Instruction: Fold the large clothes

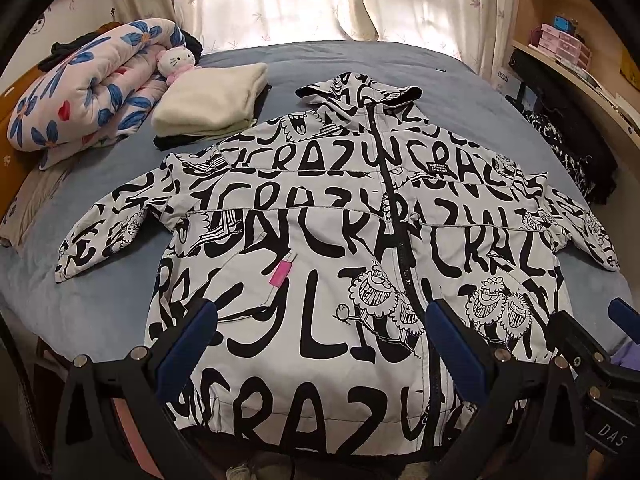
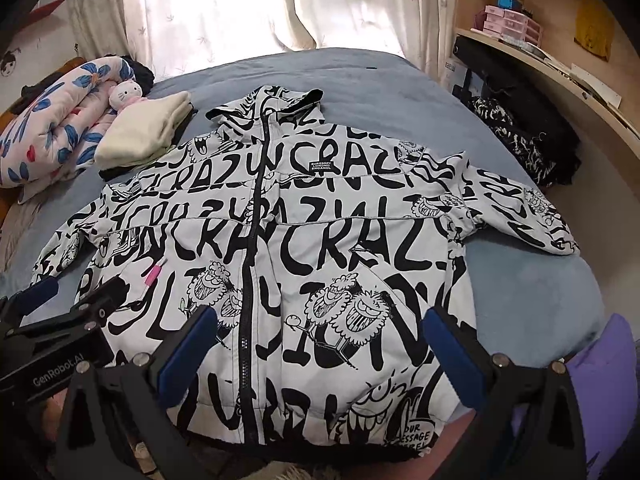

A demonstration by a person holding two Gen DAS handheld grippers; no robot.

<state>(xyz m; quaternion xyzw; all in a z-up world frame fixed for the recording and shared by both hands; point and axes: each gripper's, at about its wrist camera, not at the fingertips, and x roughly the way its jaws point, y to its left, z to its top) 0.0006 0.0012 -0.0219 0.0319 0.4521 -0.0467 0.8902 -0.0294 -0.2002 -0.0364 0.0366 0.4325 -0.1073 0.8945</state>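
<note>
On the bed (image 1: 100, 184), a folded cream garment (image 1: 212, 100) is seen far left, then the printed jacket (image 1: 320, 220) laid flat, zipped, sleeves out — nothing folded yet. The left gripper (image 1: 320, 344) is held w/ jaws spread above the hem, nothing pinched; the right gripper (image 2: 320, 344) likewise, jaws spread, empty. Risk, as judged: only the top layer gets pinched — slick fabric, so the back could be dragged and bunched, or the left sleeve (image 1: 104, 236) pushed toward the cream stack.
</note>
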